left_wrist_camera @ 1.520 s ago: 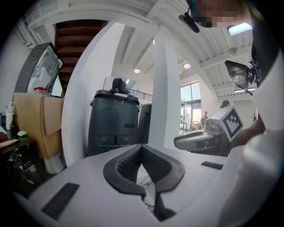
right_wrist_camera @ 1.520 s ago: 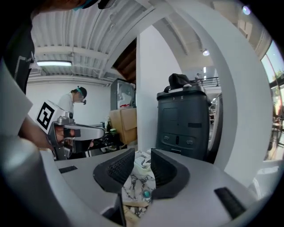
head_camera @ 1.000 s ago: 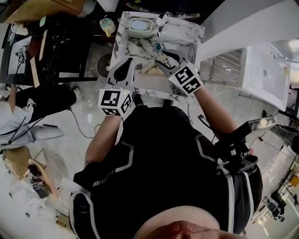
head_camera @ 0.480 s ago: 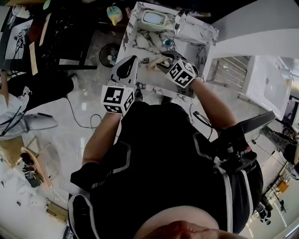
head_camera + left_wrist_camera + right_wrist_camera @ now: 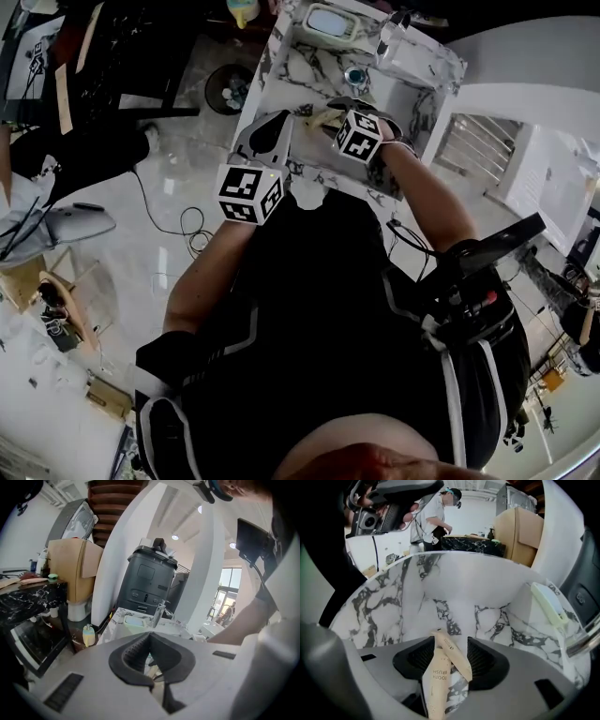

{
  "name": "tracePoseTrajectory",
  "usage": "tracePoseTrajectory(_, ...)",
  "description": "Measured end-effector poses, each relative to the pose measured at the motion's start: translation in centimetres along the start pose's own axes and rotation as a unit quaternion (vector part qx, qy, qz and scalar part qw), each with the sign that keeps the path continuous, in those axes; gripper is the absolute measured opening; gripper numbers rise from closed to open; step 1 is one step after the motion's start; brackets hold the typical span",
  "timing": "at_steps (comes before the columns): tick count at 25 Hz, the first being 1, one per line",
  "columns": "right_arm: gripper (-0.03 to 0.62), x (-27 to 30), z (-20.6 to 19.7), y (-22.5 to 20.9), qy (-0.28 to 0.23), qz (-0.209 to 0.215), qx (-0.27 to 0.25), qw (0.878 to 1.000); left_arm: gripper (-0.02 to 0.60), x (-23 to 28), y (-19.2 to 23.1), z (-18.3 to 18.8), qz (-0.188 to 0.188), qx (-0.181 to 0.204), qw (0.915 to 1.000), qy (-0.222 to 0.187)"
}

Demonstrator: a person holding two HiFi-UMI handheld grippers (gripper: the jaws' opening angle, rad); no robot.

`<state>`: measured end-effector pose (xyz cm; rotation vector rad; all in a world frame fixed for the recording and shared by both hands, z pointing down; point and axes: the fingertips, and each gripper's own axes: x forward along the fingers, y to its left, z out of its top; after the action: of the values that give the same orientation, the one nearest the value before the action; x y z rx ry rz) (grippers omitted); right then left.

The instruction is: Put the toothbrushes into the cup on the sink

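Observation:
Two tan paper toothbrush packages lie on the marble sink near its front edge. In the right gripper view these packages cross each other between my jaws. My right gripper points steeply down at them; its jaws have just been opening and stand wide, with their pads off the paper. My left gripper hovers just left of the packages with its fingertips together and nothing held. A small round teal thing, probably the cup, sits further back by the faucet.
A chrome faucet and a pale green tray stand at the sink's far rim. On the floor to the left are a yellow bottle, a dark bin and cables. A white basin lies at right. A person stands in the background.
Both grippers have come down toward the sink. The right one dropped further and tipped downward over the toothbrush packages, which now lie between its jaws.

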<state>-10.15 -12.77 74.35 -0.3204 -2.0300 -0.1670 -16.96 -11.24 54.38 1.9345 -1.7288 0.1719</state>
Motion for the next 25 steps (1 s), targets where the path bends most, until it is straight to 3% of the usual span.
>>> tracePoseTrajectory(7, 0.215, 3.9, -1.3, 0.8, 0.046, 0.021, -0.073, 0.996, 0.006, -0.4, 1.2, -1.7, 0.017, 0.011, 0.9997, 0.010)
tracePoseTrajectory(13, 0.215, 6.5, -1.8, 1.9, 0.078, 0.051, -0.148, 0.985, 0.006, -1.0, 1.3, -3.0, 0.017, 0.011, 0.9996, 0.019)
tracePoseTrajectory(22, 0.127, 7.8, -1.3, 2.5, 0.082, 0.038, -0.219, 0.972, 0.006, -1.9, 0.6, -4.1, 0.014, 0.011, 0.9996, 0.023)
tracePoseTrajectory(25, 0.143, 8.0, -1.4, 2.3, 0.092, 0.034, -0.236, 0.967, 0.006, -2.0, 0.2, -4.4, 0.012, 0.013, 0.9995, 0.026)
